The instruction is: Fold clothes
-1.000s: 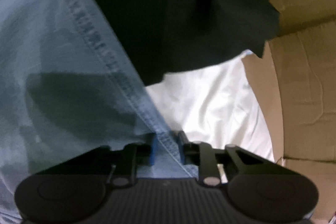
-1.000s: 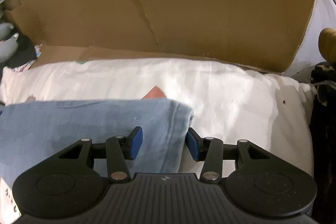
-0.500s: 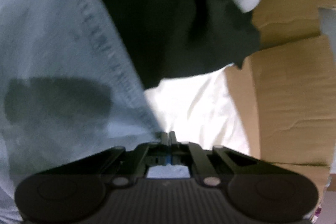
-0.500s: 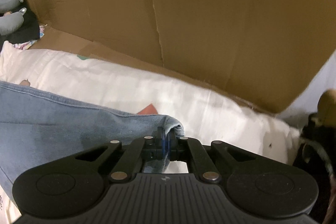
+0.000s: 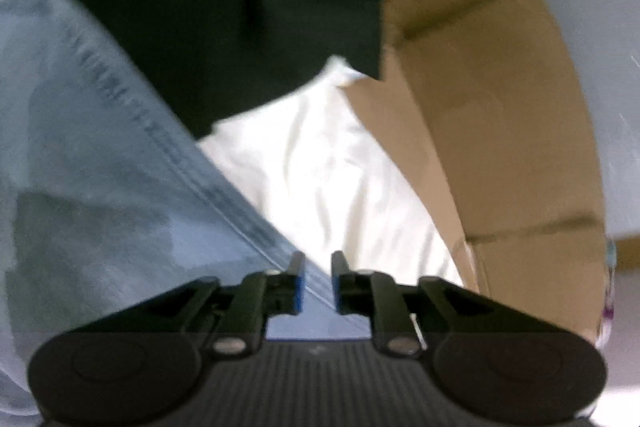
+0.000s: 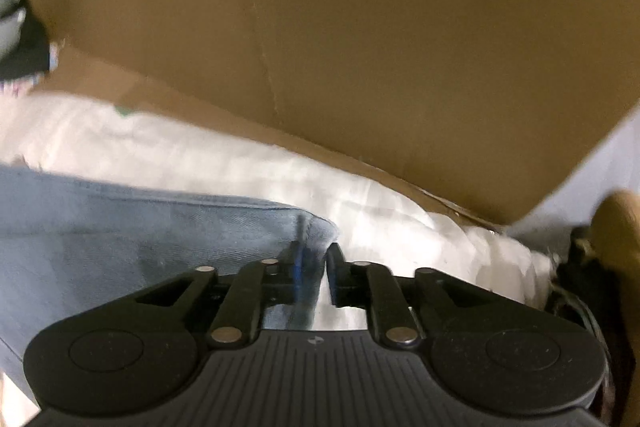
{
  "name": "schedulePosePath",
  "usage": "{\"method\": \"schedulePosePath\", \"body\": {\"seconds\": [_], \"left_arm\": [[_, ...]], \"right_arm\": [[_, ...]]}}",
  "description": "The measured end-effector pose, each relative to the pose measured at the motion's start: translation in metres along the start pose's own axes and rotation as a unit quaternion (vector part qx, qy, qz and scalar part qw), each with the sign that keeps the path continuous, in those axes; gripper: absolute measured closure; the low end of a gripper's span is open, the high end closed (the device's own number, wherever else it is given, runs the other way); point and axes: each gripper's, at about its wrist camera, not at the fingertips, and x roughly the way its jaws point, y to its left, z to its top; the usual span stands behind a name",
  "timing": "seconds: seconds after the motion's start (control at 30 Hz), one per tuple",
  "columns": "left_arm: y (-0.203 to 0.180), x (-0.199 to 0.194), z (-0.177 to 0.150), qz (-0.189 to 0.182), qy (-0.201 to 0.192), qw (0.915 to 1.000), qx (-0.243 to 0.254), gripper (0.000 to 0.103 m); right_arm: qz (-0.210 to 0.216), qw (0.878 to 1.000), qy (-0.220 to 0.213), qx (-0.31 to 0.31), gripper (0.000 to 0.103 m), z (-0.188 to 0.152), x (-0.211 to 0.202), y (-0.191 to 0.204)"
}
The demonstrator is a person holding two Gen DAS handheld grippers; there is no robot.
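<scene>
Both claws have just let go: half a second ago each was pinched tight on the denim, now the left claw [image 5: 317, 281] stands with its jaws slightly apart, the stitched seam edge of the light-blue jeans [image 5: 100, 187] running loose through the gap. Same on the right claw [image 6: 314, 277], jaws parted a little, the hem corner of the jeans [image 6: 160, 227] sitting between them but no longer squeezed (frames are blurry, so whether a pad brushes the cloth I cannot tell). The jeans lie spread on the white sheet [image 6: 240, 163], with a brown cardboard panel [image 6: 360, 47] standing behind and a black garment [image 5: 220, 7] beside them in the left view. My read: a grab, a pull and a release within one second means the denim was just tugged or laid over and dropped, so one fold or straightening pass looks complete here. How many folds the jeans carry is not visible from these close views.
</scene>
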Motion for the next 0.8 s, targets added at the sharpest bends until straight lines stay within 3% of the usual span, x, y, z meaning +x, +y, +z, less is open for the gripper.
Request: {"method": "schedulePosePath", "body": {"seconds": [0.03, 0.1, 0.2, 0.4, 0.47, 0.6, 0.8], "left_arm": [[-0.003, -0.005, -0.003, 0.000, -0.001, 0.9999, 0.016, 0.080], [-0.010, -0.015, -0.008, -0.001, -0.003, 0.9989, 0.048, 0.069], [-0.018, -0.031, -0.016, 0.010, -0.020, 0.9955, 0.093, 0.068], [-0.028, -0.041, -0.027, 0.055, -0.001, 0.9823, 0.179, 0.064], [-0.022, -0.056, -0.033, 0.077, -0.011, 0.9784, 0.191, 0.064], [0.006, -0.100, -0.043, 0.093, -0.016, 0.9793, 0.179, 0.064], [0.044, -0.132, -0.075, 0.134, 0.017, 0.9707, 0.199, 0.064]], "right_arm": [[0.004, 1.000, -0.003, 0.008, 0.066, -0.003, -0.006, -0.001], [0.012, 1.000, -0.008, 0.023, 0.063, -0.008, -0.018, -0.004], [0.024, 0.999, -0.016, 0.045, 0.062, -0.017, -0.037, -0.007], [0.042, 0.997, 0.001, 0.072, 0.062, -0.040, -0.068, -0.003], [0.046, 0.995, 0.004, 0.084, 0.062, -0.047, -0.077, -0.002], [0.060, 0.991, 0.011, 0.115, 0.062, -0.068, -0.092, 0.003], [0.081, 0.983, 0.034, 0.161, 0.062, -0.097, -0.098, 0.010]]}}
